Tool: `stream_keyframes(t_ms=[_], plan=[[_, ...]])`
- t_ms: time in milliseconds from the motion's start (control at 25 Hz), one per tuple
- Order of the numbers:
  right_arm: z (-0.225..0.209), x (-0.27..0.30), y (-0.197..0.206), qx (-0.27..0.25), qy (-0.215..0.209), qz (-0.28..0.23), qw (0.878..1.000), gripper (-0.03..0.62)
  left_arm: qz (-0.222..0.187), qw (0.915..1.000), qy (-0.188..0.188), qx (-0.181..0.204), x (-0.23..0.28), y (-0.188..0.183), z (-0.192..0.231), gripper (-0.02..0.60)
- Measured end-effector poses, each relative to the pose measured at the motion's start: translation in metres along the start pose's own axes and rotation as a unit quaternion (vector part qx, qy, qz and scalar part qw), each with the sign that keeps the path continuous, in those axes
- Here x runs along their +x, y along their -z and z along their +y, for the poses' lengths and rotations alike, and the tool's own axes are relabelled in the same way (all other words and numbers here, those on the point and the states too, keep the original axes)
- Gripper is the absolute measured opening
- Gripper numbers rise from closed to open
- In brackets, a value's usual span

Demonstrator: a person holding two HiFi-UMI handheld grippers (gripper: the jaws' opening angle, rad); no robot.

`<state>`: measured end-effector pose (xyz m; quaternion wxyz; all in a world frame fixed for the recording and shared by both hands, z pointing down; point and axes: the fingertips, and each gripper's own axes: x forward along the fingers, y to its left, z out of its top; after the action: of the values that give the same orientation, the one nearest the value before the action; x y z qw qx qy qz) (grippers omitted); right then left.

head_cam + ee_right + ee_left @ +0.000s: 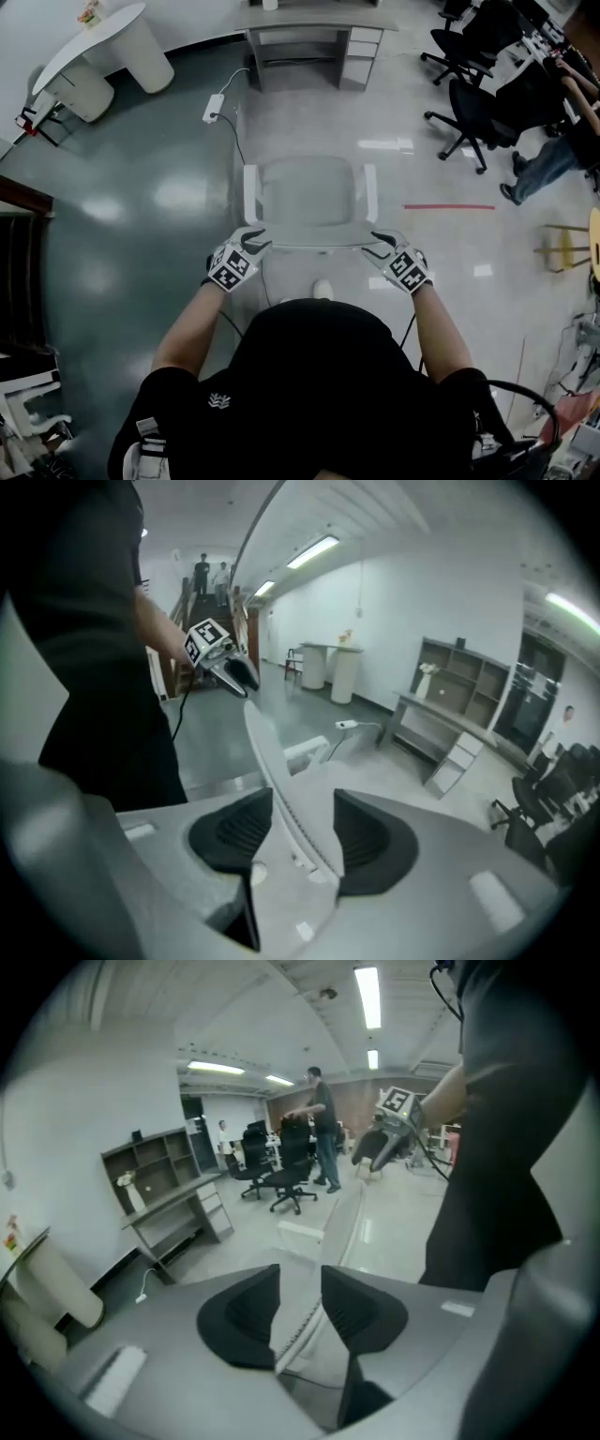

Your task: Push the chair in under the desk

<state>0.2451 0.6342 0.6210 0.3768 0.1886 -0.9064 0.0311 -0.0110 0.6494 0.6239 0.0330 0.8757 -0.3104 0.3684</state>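
Note:
A white chair (309, 192) stands on the glossy floor, its seat facing the grey desk (319, 33) at the far end of the head view. Floor lies open between chair and desk. My left gripper (255, 246) grips the left end of the backrest's top rail (314, 246), and my right gripper (377, 246) grips the right end. In the left gripper view the rail's edge (342, 1227) runs out from between the black pads of my left gripper (300, 1312). In the right gripper view the rail (267, 752) lies slanted between the pads of my right gripper (302, 832).
A white power strip (214, 108) and its cable lie on the floor left of the desk. A white round table (103, 42) stands far left. Black office chairs (473, 112) and a person (553, 150) are at the right, beyond a red floor line (448, 206).

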Motion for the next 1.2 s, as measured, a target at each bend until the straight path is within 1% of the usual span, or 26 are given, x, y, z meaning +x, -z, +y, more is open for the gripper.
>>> stream_keyframes(t_ms=[40, 80, 120, 200, 280, 360, 400, 440, 480, 600, 720, 840, 1000, 1200], plan=[[0.007, 0.004, 0.008, -0.012, -0.011, 0.013, 1.0, 0.206, 0.02, 0.9994, 0.021, 0.018, 0.006, 0.008, -0.012, 0.163], [0.011, 0.009, 0.015, -0.026, -0.015, 0.028, 0.999, 0.21, 0.043, 0.9974, 0.039, 0.042, 0.012, 0.017, -0.022, 0.194], [0.013, 0.014, 0.023, -0.045, -0.013, 0.046, 0.998, 0.21, 0.066, 0.9941, 0.052, 0.069, 0.019, 0.026, -0.03, 0.206], [0.011, 0.025, 0.037, -0.086, -0.003, 0.084, 0.993, 0.21, 0.103, 0.9866, 0.059, 0.112, 0.031, 0.039, -0.037, 0.207], [0.008, 0.036, 0.047, -0.108, -0.003, 0.108, 0.988, 0.21, 0.124, 0.983, 0.05, 0.126, 0.042, 0.045, -0.034, 0.207], [0.007, 0.044, 0.052, -0.109, -0.01, 0.115, 0.987, 0.21, 0.142, 0.9814, 0.041, 0.123, 0.051, 0.047, -0.029, 0.202], [0.006, 0.047, 0.054, -0.108, -0.012, 0.116, 0.987, 0.192, 0.151, 0.9803, 0.039, 0.121, 0.055, 0.048, -0.027, 0.186], [0.004, 0.048, 0.054, -0.109, -0.01, 0.116, 0.987, 0.185, 0.161, 0.979, 0.039, 0.12, 0.058, 0.049, -0.025, 0.157], [0.001, 0.05, 0.054, -0.11, -0.01, 0.117, 0.987, 0.148, 0.17, 0.9774, 0.04, 0.119, 0.06, 0.049, -0.023, 0.158], [-0.005, 0.052, 0.053, -0.116, -0.019, 0.114, 0.987, 0.143, 0.189, 0.9746, 0.041, 0.113, 0.063, 0.049, -0.019, 0.158], [-0.011, 0.053, 0.055, -0.119, -0.026, 0.105, 0.987, 0.143, 0.201, 0.9743, 0.036, 0.095, 0.068, 0.048, -0.015, 0.161], [-0.025, 0.057, 0.054, -0.119, -0.018, 0.104, 0.987, 0.143, 0.209, 0.9744, 0.025, 0.077, 0.076, 0.044, -0.006, 0.163], [-0.042, 0.063, 0.049, -0.119, -0.009, 0.1, 0.988, 0.143, 0.208, 0.9756, 0.01, 0.069, 0.084, 0.04, 0.009, 0.166], [-0.062, 0.074, 0.042, -0.114, -0.005, 0.107, 0.988, 0.144, 0.21, 0.9744, 0.032, 0.072, 0.093, 0.036, 0.028, 0.166]])
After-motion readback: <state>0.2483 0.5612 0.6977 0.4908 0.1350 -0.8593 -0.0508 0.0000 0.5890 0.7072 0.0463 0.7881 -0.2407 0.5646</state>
